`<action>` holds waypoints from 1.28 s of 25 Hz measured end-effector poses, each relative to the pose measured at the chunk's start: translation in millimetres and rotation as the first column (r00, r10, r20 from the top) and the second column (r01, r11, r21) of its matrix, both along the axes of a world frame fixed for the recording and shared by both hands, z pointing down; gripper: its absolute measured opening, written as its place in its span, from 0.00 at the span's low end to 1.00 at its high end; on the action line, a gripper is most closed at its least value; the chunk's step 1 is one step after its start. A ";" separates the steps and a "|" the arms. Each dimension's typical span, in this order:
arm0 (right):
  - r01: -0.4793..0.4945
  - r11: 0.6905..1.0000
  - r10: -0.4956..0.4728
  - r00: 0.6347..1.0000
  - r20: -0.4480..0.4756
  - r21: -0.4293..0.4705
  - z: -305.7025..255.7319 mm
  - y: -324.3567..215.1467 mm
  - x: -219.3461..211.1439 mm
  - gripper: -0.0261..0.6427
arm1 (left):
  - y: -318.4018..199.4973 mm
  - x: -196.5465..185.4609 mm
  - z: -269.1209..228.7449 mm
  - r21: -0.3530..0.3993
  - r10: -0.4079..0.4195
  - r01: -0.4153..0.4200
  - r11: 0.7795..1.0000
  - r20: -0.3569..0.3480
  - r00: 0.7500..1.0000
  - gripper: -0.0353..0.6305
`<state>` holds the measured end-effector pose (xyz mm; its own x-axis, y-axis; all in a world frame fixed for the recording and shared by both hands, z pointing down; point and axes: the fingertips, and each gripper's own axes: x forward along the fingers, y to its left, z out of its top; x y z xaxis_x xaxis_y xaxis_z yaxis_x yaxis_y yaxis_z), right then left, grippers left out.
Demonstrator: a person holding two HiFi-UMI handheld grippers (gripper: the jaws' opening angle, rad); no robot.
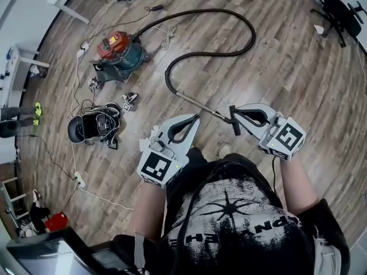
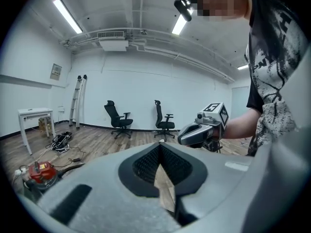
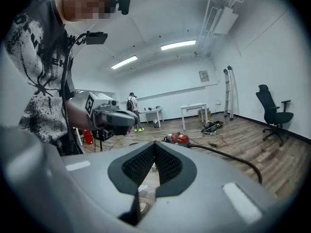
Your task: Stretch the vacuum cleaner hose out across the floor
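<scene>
At the far left of the head view a black helmet-like bundle [image 1: 92, 128] and loose cables lie out of the way, well apart from the work. Up and to the right of them sits the vacuum cleaner [image 1: 118, 50], in the upper left of the frame. The hose [image 1: 250, 32] leaves it, sweeps across the top middle, hooks round at the right and doubles back to the centre. It therefore lies as a loop, not a straight run, and the stretching looks not yet begun. From the loop's end a metal wand [image 1: 198, 103] slants down and to the right, to a dark handle [image 1: 234, 124] just above the person's feet. That free end is probably the part to take, since pulling it away from the canister would draw the loop out.

The left gripper [image 1: 196, 118] hangs in the lower centre, just left of the wand. Its own view shows the jaws pressed together with only bare floor behind them, so it holds nothing. The right gripper [image 1: 233, 112] sits just right of the handle with its tips over it. Its jaws are likewise closed and empty. Both point inward toward the wand end, which suggests a reach, but each must part its jaws before any hold is possible. An office chair [image 1: 343, 9] stands in the upper right corner.
</scene>
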<state>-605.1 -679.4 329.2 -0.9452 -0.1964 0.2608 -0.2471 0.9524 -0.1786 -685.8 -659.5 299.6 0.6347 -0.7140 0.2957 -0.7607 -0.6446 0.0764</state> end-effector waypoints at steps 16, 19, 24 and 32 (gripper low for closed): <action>-0.135 0.980 0.086 0.951 -0.298 -0.147 178.2 -74.6 -117.9 0.21 | -84.7 -141.9 88.4 -0.056 -0.029 0.022 0.998 -0.130 0.991 0.05; -0.081 0.983 0.010 0.920 -0.392 -0.165 262.0 -79.6 -137.7 0.29 | -85.7 -158.6 142.1 -0.076 -0.047 0.039 0.996 -0.111 0.993 0.05; -0.021 0.975 -0.106 0.829 -0.549 -0.219 436.0 -86.7 -155.8 0.37 | -96.9 -174.6 246.0 -0.105 -0.124 0.109 0.989 -0.154 0.980 0.05; -0.012 0.934 -0.260 0.667 -0.699 -0.358 754.0 -69.6 -137.0 0.34 | -118.7 -166.1 404.4 -0.052 -0.116 0.111 0.992 -0.096 0.989 0.05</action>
<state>-742.1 -749.1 1083.2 -0.4335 0.1265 0.8922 -0.3090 0.9092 -0.2790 -851.9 -778.2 704.0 0.5778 -0.7703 0.2698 -0.8161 -0.5484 0.1822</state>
